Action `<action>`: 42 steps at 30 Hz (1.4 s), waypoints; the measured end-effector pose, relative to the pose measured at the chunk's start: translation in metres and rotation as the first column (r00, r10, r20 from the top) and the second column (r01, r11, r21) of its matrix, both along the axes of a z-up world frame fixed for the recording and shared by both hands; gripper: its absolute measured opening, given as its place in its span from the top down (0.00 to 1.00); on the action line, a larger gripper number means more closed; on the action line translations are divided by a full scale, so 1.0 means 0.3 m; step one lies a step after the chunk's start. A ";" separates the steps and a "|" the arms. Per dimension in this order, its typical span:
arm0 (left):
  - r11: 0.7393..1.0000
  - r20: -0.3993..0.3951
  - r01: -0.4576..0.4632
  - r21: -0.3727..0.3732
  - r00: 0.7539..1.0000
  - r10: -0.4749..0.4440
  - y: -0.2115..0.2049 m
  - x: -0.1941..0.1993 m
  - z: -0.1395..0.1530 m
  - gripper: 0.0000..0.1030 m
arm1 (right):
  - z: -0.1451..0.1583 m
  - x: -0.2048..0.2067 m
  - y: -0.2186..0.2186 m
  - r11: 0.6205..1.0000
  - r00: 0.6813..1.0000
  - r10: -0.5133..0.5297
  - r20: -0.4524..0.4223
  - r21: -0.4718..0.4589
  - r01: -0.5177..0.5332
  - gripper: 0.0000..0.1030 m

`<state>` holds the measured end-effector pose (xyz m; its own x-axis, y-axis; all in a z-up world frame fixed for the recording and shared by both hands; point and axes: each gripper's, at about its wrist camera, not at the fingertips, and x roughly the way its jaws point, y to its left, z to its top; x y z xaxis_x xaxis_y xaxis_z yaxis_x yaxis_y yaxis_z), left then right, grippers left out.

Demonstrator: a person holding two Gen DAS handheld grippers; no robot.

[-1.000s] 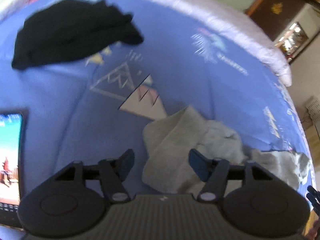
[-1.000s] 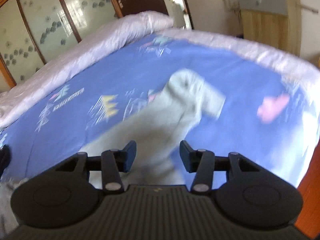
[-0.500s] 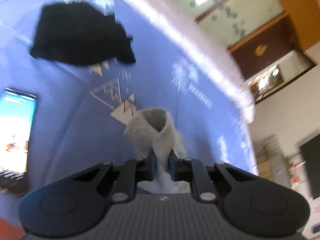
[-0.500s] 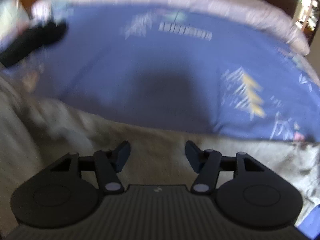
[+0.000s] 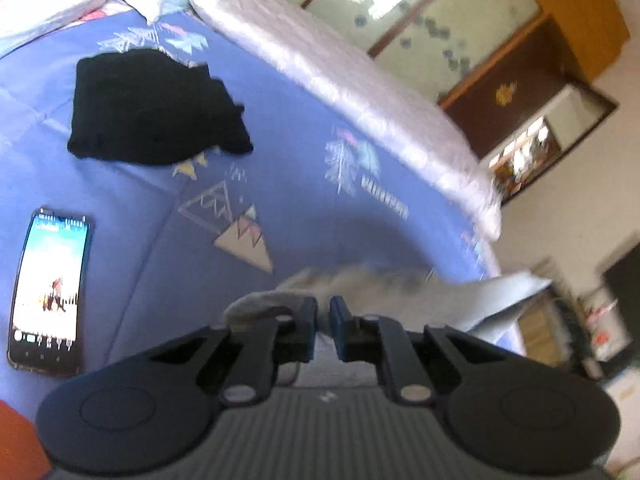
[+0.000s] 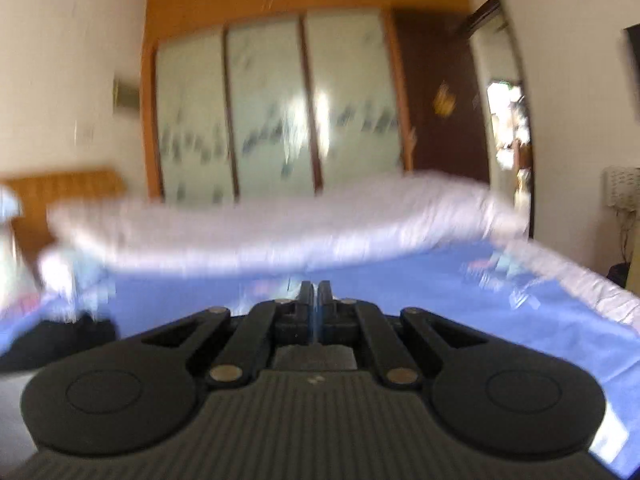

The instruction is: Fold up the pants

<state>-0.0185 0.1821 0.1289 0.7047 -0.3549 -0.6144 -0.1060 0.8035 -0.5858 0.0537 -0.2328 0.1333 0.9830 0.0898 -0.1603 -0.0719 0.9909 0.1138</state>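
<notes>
A: Largest first, we see the bed [image 5: 304,152], its blue patterned cover filling most of the left wrist view, with a pale quilt [image 5: 360,80] bunched along its far edge. What lies on the cover?

B: We note a black garment [image 5: 152,108] in a heap toward the far left, and nearer the camera a phone [image 5: 48,292] lying flat with its screen lit. The two are well apart.

A: And the pants [image 5: 400,292]?

B: We find them as grey cloth at the near edge of the bed, stretched rightward from the left claw [image 5: 323,316] and blurred along their length. The left claw is clenched on one end of the pants, its jaws drawn nearly together with cloth between them.

A: The right wrist view?

B: It is blurred. We see the same bed, a wardrobe [image 6: 276,120] with frosted panels behind it, and the right claw [image 6: 314,300] with its jaws pressed together. We cannot tell whether any cloth sits between them, since none shows at the tips.
</notes>
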 end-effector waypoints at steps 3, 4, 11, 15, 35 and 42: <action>0.996 -0.085 0.033 0.077 0.996 -0.026 -0.038 -0.007 -0.082 0.91 | -0.106 -0.147 -0.028 0.989 0.997 -0.072 -0.026 -0.128 0.068 0.92; 0.994 -0.123 0.045 0.101 0.992 -0.032 -0.048 -0.013 -0.113 0.91 | -0.149 -0.180 -0.049 0.982 0.993 -0.096 -0.065 -0.167 0.084 0.93; 0.988 -0.257 0.103 0.119 0.964 -0.070 -0.023 -0.045 -0.226 0.87 | -0.325 -0.227 -0.189 0.978 0.907 -0.209 -0.366 -0.099 0.185 0.92; 0.987 -0.108 -0.049 0.152 0.992 0.066 0.079 -0.033 -0.117 0.66 | -0.222 -0.072 -0.132 0.996 0.942 -0.079 -0.327 -0.060 0.063 0.59; 0.969 -0.086 0.119 0.218 0.991 -0.103 0.021 0.308 -0.132 0.86 | -0.363 0.494 0.288 0.934 0.801 0.145 -0.580 -0.187 -0.304 0.95; 0.940 0.121 -0.117 0.322 0.989 0.082 0.015 0.676 0.015 0.54 | -0.162 0.732 0.309 0.976 0.947 -0.002 -0.322 -0.206 -0.068 0.93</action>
<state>0.1844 0.1867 0.1335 0.7924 -0.0718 -0.6058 -0.1476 0.9410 -0.3046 0.2733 -0.1401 0.0846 0.8741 0.0507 -0.4830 -0.0995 0.9921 -0.0759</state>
